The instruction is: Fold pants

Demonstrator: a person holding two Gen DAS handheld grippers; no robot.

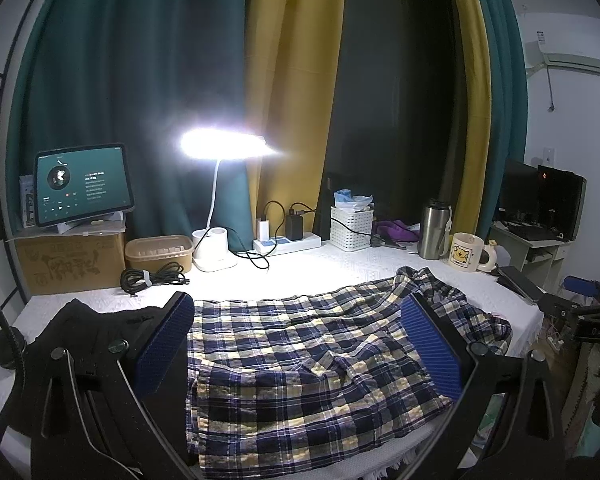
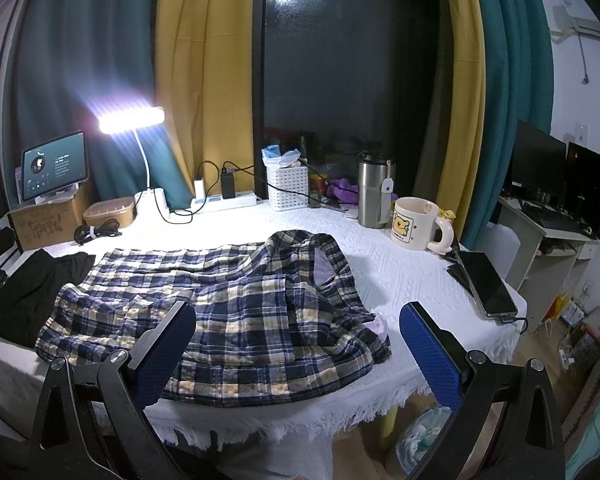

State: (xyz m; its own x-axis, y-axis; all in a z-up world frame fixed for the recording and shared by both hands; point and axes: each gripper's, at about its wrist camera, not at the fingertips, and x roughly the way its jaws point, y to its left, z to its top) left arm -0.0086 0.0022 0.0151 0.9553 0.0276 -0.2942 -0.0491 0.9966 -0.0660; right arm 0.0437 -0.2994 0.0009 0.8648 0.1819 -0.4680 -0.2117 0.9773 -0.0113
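Observation:
Plaid pants [image 1: 300, 360] in navy, cream and yellow lie spread and rumpled across the white tablecloth [image 1: 340, 268]. In the right wrist view the plaid pants [image 2: 228, 304] have their waistband end bunched up toward the right. My left gripper [image 1: 298, 344] hangs open just above the pants, its blue pads [image 1: 164, 344] wide apart with nothing between them. My right gripper [image 2: 298, 356] is open too, held at the table's near edge over the lower right part of the pants.
A black garment [image 2: 28, 296] lies at the table's left. Along the back stand a lit desk lamp [image 1: 220, 144], tablet [image 1: 82, 184] on a cardboard box, power strip [image 1: 288, 242], white basket [image 1: 350, 226], steel tumbler [image 2: 374, 192] and mug [image 2: 414, 222]. A phone [image 2: 486, 282] rests near the right edge.

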